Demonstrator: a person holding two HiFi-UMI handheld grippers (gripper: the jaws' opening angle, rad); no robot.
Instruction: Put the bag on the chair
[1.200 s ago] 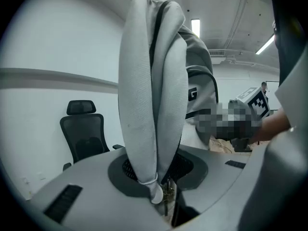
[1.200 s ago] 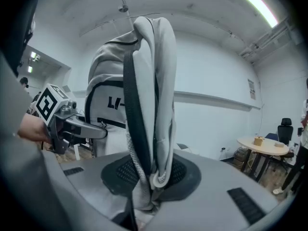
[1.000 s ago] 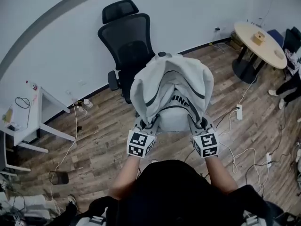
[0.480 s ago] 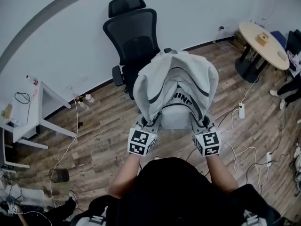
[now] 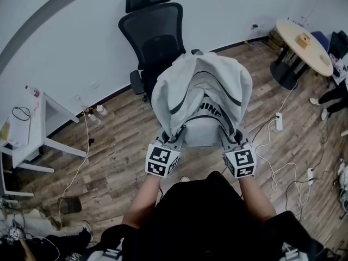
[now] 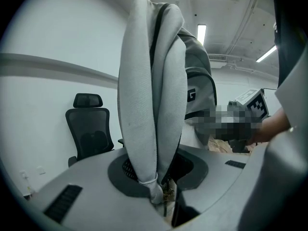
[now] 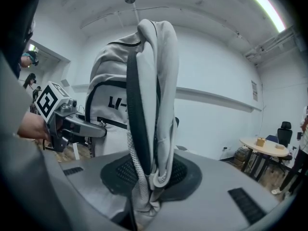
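Bag (image 5: 201, 102): grey, with dark piping and dark lettering on its face. I hold it up in the air by its two straps, and its body rises above and beyond my grippers.
Bag's place: on my side of the chair (image 5: 155, 42), not on it. In the head view it covers the seat. In the left gripper view the chair stands well apart behind it.
Left strap (image 6: 149, 105): padded, grey, dark-edged, rising almost straight up from between my jaws.
Left gripper (image 5: 169, 141): clenched on the left strap, which is pinched at its narrow lower end.
Right strap (image 7: 149, 105): grey with a dark band down it, bunched where the jaws take it.
Right gripper (image 5: 231, 141): clenched on the right strap, level with the left gripper, with the bag's lower part between the two.
Chair: black mesh office chair with headrest and armrests. It faces me, with its back to the white wall (image 5: 65, 37).
Floor (image 5: 109, 162): wood planks under the chair, with white cables trailing to the chair's right.
Power strip (image 5: 279, 121): white, on the floor right of the chair, between it and the table.
Table (image 5: 312, 56): round and pale, well apart to the chair's right, with a small box on it.
Desk (image 5: 46, 121): white, well apart to the chair's left, by the same wall.
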